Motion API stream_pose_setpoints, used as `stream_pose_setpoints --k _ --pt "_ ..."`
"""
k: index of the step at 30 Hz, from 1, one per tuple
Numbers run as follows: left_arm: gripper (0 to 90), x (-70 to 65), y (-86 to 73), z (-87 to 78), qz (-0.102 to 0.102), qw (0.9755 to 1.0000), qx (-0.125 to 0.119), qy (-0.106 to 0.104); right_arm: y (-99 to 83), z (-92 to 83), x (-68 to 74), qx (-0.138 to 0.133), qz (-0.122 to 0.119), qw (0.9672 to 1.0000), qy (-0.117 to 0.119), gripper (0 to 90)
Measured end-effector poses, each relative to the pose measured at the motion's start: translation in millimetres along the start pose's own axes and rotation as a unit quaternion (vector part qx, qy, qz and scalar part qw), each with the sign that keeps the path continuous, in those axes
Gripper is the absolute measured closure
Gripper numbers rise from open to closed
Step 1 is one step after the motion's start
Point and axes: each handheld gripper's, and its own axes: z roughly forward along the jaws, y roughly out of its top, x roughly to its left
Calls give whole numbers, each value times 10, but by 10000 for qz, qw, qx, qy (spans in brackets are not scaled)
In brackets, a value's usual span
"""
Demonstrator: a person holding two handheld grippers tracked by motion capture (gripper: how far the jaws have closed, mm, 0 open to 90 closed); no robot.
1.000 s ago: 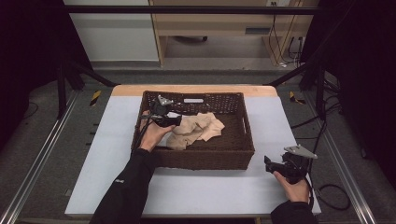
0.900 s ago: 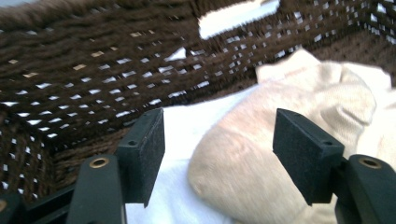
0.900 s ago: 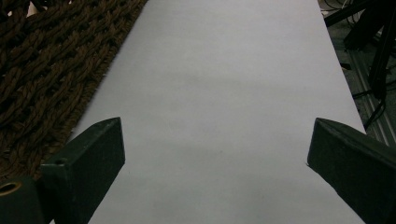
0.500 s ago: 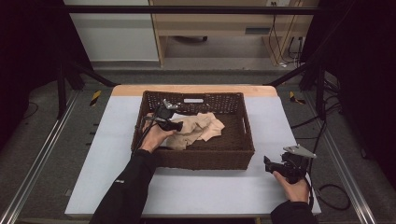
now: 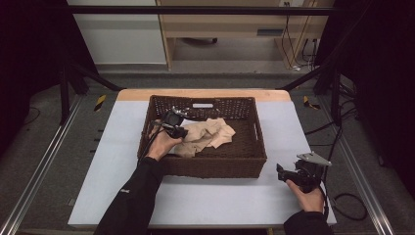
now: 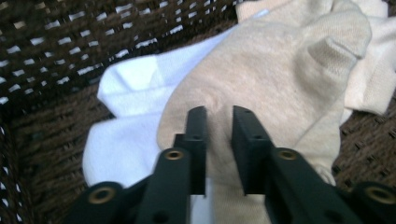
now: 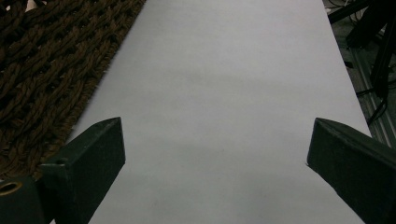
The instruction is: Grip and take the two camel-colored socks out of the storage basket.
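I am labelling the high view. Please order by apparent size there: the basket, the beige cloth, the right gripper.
1. basket
2. beige cloth
3. right gripper, though it is nearer the camera, so its rank against the cloth is less sure.

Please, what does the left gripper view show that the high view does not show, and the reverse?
Left gripper view: a white cloth lying under the beige cloth, and the left gripper with its jaws, which have just been closing, drawn close together on a fold of the beige cloth.

High view: the whole table, the right gripper resting on it beside the basket, and both forearms.

Both: the dark woven basket, the beige cloth inside it and the left gripper over it.
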Motion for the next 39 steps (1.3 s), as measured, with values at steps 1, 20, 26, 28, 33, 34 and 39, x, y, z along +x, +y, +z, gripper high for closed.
stream_pose_setpoints --k 1,20,26,28,33,34,39 --pt "814 1 -3 -5 -34 10000 12 -12 0 0 -1 11 5 10000 1 45" --pt "613 8 -12 63 189 9998 -47 -12 -1 -3 2 34 16 10000 6 46" --pt "853 13 -22 -11 -19 10000 41 -20 0 -3 1 28 12 10000 6 47" --pt "870 16 -24 -38 -71 10000 -9 -7 -1 -4 1 52 33 10000 4 47" --pt "885 26 -20 -130 -162 9990 -417 -34 -2 -9 1 40 8 10000 -1 48" --pt "886 26 -20 -130 -162 9990 -417 -34 -2 -9 1 40 8 10000 -1 48" --pt "888 13 17 -249 -192 9935 -1108 -182 -2 -8 -2 53 19 10000 -6 48"
